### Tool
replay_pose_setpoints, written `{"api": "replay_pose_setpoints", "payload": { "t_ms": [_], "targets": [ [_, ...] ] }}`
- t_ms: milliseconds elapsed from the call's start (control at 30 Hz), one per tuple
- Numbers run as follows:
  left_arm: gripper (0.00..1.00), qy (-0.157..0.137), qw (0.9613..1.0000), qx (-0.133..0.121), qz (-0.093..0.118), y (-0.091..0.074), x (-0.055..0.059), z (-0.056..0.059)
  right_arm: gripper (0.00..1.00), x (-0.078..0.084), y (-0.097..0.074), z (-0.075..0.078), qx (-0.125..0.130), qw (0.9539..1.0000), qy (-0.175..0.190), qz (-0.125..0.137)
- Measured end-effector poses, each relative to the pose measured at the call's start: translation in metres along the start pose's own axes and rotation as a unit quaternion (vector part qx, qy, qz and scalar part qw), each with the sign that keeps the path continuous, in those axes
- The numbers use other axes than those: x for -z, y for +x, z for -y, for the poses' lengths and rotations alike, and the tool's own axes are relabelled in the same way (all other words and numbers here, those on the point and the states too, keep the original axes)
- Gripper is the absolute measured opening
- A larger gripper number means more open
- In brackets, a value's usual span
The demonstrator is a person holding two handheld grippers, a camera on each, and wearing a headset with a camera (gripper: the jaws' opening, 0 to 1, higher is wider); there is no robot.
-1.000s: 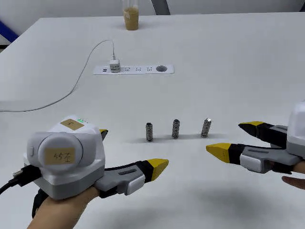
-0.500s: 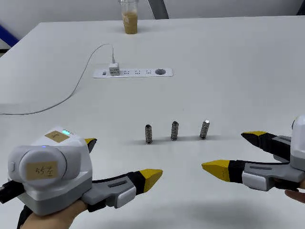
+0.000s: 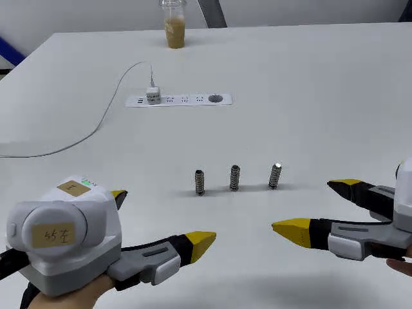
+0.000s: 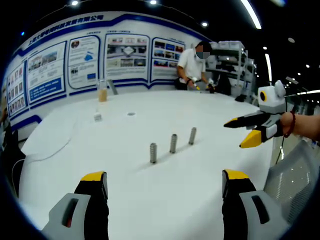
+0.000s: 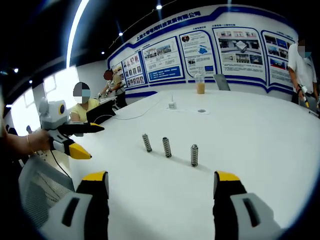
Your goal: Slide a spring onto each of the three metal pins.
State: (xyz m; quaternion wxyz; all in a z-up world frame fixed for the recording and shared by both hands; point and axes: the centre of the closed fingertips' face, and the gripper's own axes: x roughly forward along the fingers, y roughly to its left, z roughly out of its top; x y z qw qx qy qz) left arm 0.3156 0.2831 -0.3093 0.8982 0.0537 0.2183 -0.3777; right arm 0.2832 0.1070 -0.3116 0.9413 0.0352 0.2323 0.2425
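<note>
Three upright metal pins stand in a row mid-table, each with a coiled spring around it: left pin [image 3: 200,182], middle pin [image 3: 235,177], right pin [image 3: 275,175]. They also show in the left gripper view as left pin [image 4: 153,152], middle pin [image 4: 173,143] and right pin [image 4: 192,135], and in the right gripper view as left pin [image 5: 147,142], middle pin [image 5: 166,146] and right pin [image 5: 194,155]. My left gripper [image 3: 161,219] [image 4: 164,176] is open and empty, near and left of the row. My right gripper [image 3: 313,206] [image 5: 161,176] is open and empty, near and right of it.
A white power strip [image 3: 179,100] with a charger plug [image 3: 153,95] and a cable [image 3: 96,123] lies beyond the pins. A cup of brown drink [image 3: 172,24] stands at the far edge. People stand behind the table [image 4: 192,65] [image 5: 82,100].
Both grippers have drawn back a little toward the near edge, the left one down and left. Their jaws stay open. The pins and springs have not moved.
</note>
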Motion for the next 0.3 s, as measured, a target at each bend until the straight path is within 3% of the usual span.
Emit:
{"api": "replay_pose_setpoints", "payload": {
  "t_ms": [300],
  "targets": [
    [0.96,0.000,1.0000,-0.001,-0.006,0.0000,0.0014,-0.0014,0.87,0.0064,-0.0011,0.0005,0.003,0.9999,-0.010,-0.012]
  ]
}}
